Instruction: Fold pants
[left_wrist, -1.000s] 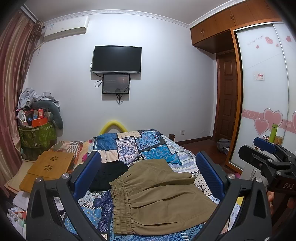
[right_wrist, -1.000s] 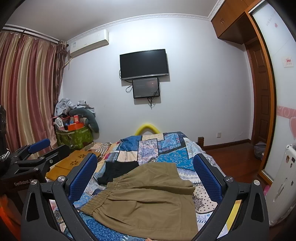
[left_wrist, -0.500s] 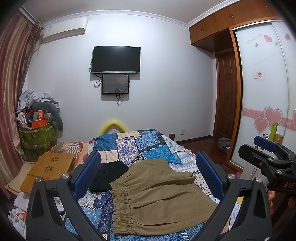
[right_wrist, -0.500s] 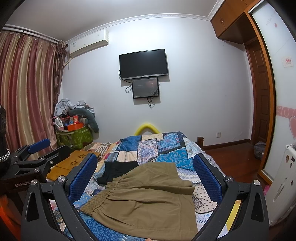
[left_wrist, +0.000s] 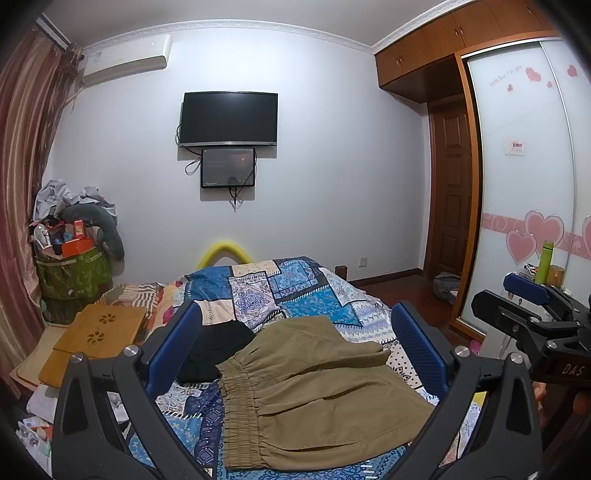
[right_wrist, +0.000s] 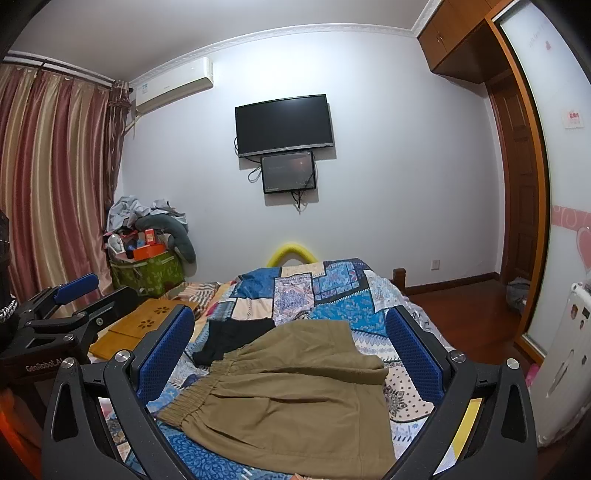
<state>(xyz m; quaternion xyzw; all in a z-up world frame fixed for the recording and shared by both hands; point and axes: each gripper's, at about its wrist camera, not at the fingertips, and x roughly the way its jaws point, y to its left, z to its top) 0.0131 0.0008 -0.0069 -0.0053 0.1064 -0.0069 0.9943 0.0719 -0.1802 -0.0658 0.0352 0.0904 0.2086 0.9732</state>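
Khaki pants (left_wrist: 317, 391) with an elastic waistband lie folded and flat on the patchwork bed quilt (left_wrist: 291, 288); they also show in the right wrist view (right_wrist: 295, 391). My left gripper (left_wrist: 295, 354) is open and empty, held above the pants. My right gripper (right_wrist: 291, 354) is open and empty, also above them. Each gripper shows at the edge of the other's view: the right one in the left wrist view (left_wrist: 532, 317), the left one in the right wrist view (right_wrist: 62, 314).
A black garment (left_wrist: 218, 347) lies on the quilt left of the pants. A wooden lap tray (left_wrist: 99, 332) sits at the bed's left. A cluttered green bag (left_wrist: 74, 273) stands by the curtain. A wardrobe (left_wrist: 524, 184) and door are at right.
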